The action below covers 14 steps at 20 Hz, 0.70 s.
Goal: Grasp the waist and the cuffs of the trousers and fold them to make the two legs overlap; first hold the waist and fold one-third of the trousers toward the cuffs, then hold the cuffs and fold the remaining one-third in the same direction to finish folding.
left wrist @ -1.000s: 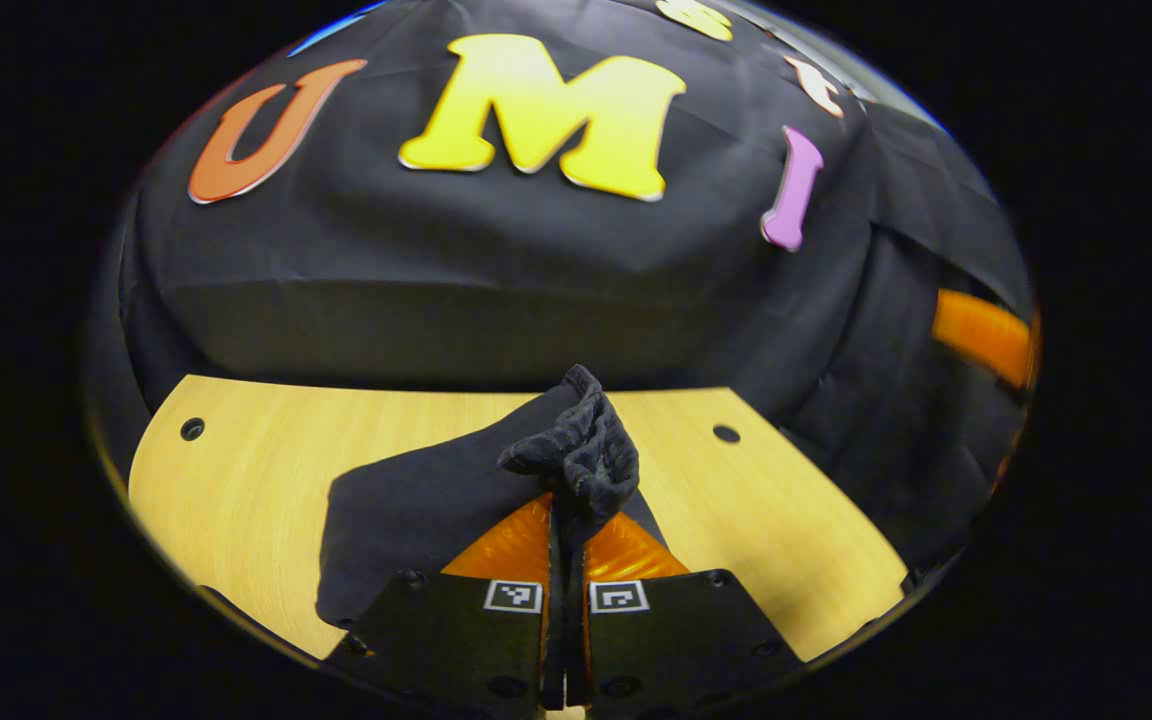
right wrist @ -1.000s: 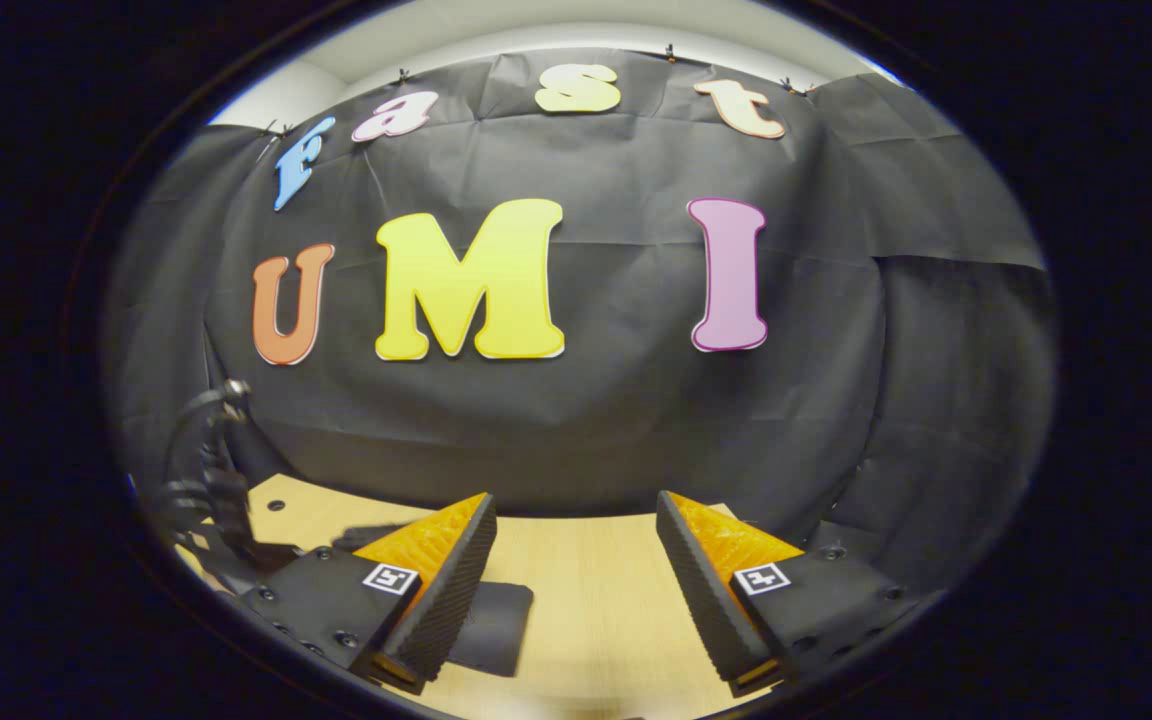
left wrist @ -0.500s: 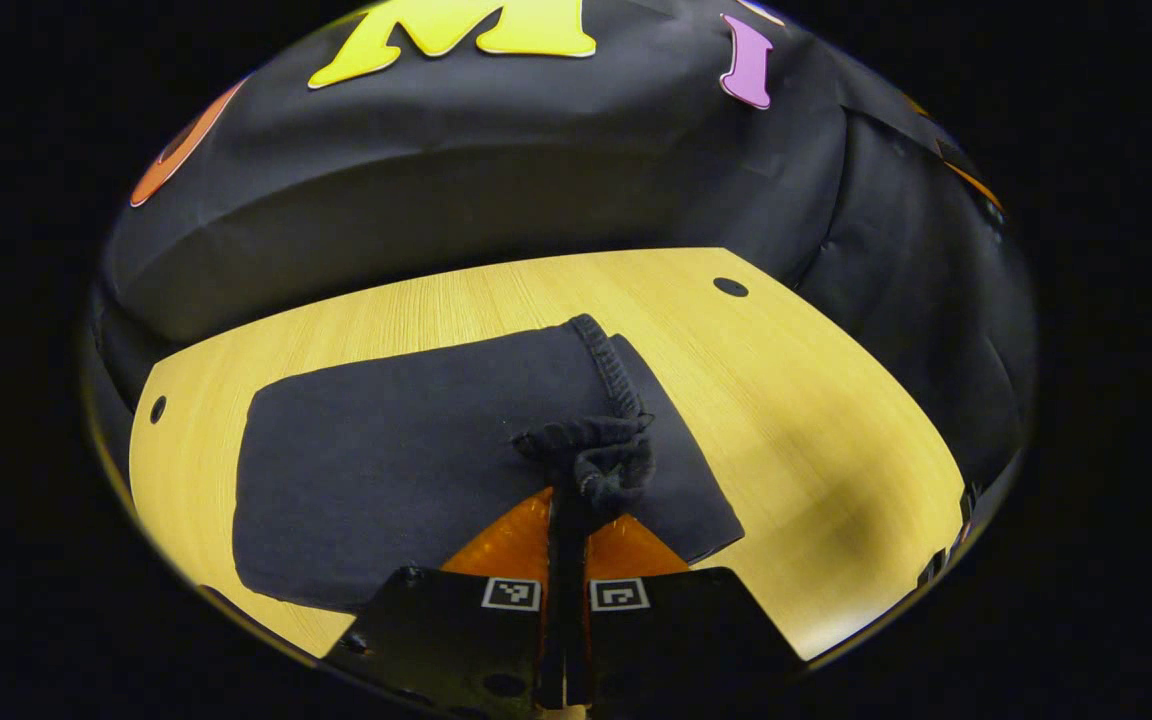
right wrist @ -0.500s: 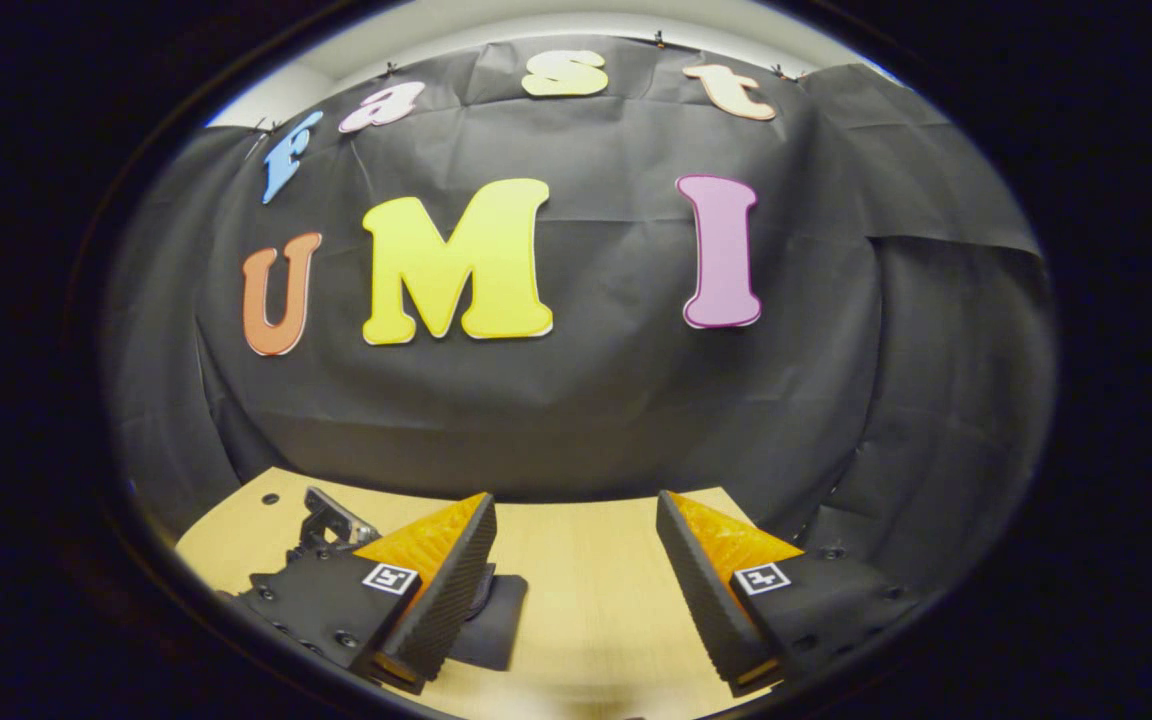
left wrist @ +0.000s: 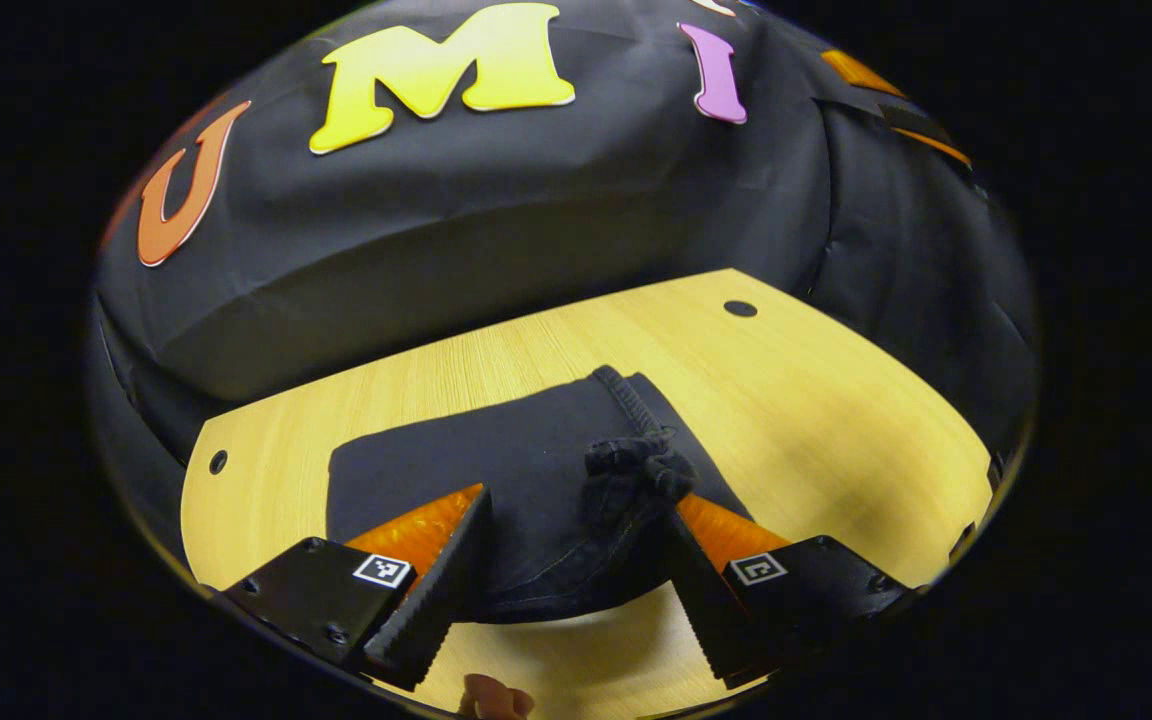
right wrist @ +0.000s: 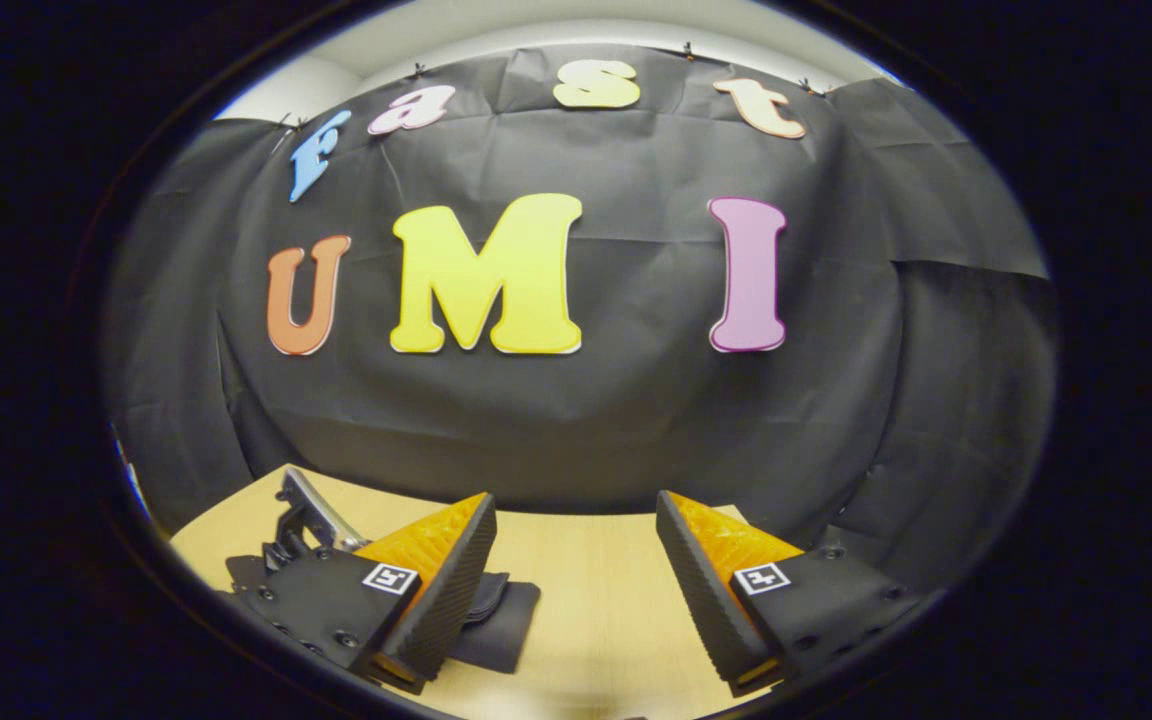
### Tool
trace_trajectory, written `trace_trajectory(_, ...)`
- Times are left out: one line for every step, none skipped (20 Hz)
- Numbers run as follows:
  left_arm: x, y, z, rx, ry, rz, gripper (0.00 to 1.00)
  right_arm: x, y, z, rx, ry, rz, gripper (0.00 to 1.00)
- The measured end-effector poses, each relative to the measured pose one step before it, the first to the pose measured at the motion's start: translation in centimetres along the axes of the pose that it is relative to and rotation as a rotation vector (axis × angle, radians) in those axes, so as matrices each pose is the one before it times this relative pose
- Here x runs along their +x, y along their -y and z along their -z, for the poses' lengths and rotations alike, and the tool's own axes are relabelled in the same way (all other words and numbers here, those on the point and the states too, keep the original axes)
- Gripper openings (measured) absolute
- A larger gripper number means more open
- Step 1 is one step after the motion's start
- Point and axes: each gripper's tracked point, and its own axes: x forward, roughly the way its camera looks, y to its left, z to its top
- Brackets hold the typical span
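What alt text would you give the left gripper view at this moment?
The left gripper is open above dark folded trousers lying on a light wooden table. A bunched cuff sits between its spread fingers, against neither one. Black cloth forms the booth wall behind.

The left gripper view looks steeply down, close over the trousers point(left wrist: 536, 480) on the table point(left wrist: 836, 400). The right gripper view sits low, facing the wall. Both share trousers and table.

Left tongs point(left wrist: 571, 560) spread wide; right tongs point(right wrist: 576, 570) likewise (both empty).
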Motion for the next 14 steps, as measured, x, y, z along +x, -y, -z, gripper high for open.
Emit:
trace_trajectory(-0.876,-0.144,-0.78,-0.01323,0.02699,0.00056,0.99,-0.207,-0.338,-0.241,-0.00231,0.00334,-0.00918,0.99)
trace_trajectory(-1.127,-0.32,-0.976,-0.01483,0.03144,-0.00398,0.99,-0.19,-0.439,-0.139,-0.00021,0.00435,-0.01054,0.99)
trace_trajectory(-1.289,-0.669,-1.352,-0.01127,0.04259,-0.01481,0.99,-0.228,-0.469,-0.133,-0.00109,0.00402,-0.01098,0.99)
trace_trajectory(-1.308,-0.922,-1.565,-0.01115,0.04522,-0.02138,0.99,-0.167,-0.508,-0.053,-0.00267,0.00418,-0.0115,0.99)
trace_trajectory(-1.196,-0.791,-1.642,-0.01389,0.04655,-0.01749,0.99,-0.082,-0.664,-0.002,-0.00323,0.00206,-0.01337,0.99)
trace_trajectory(-1.288,-1.09,-1.825,-0.01715,0.04501,-0.0196,0.99,-0.218,-0.717,-0.024,-0.00235,0.00168,-0.0151,0.99)
trace_trajectory(-1.192,-1.177,-1.748,-0.01876,0.04268,-0.02269,0.99,-0.029,-0.688,0.015,-0.00048,0.00181,-0.01448,0.99)
trace_trajectory(-1.126,-1.13,-1.713,-0.01925,0.039,-0.02535,0.99,-0.099,-0.81,-0.073,0.0014,0.00333,-0.01554,0.98)
trace_trajectory(-1.152,-1.13,-1.632,-0.01603,0.03697,-0.02566,0.99,-0.004,-0.848,-0.138,0.00042,0.00419,-0.01352,0.99)
trace_trajectory(-1.148,-1.328,-1.443,-0.01404,0.03799,-0.02453,0.99,0.038,-0.813,-0.112,-0.00037,0.00368,-0.01272,0.98)
trace_trajectory(-1.05,-1.144,-1.533,-0.0119,0.03197,-0.01988,0.99,-0.019,-0.796,-0.203,-0.00027,0.00477,-0.01252,0.98)
trace_trajectory(-0.86,-1.109,-1.17,-0.01041,0.02645,-0.01762,0.99,0.02,-0.731,-0.27,0.00135,0.005,-0.01268,0.98)
trace_trajectory(-0.72,-1.072,-1.098,-0.0081,0.02099,-0.01927,0.99,0.092,-0.834,-0.186,0.00096,0.00701,-0.01327,0.99)
trace_trajectory(-0.725,-1.496,-1.343,-0.00815,0.02264,-0.02474,0.99,-0.02,-0.706,-0.355,-0.00035,0.0082,-0.01012,0.99)
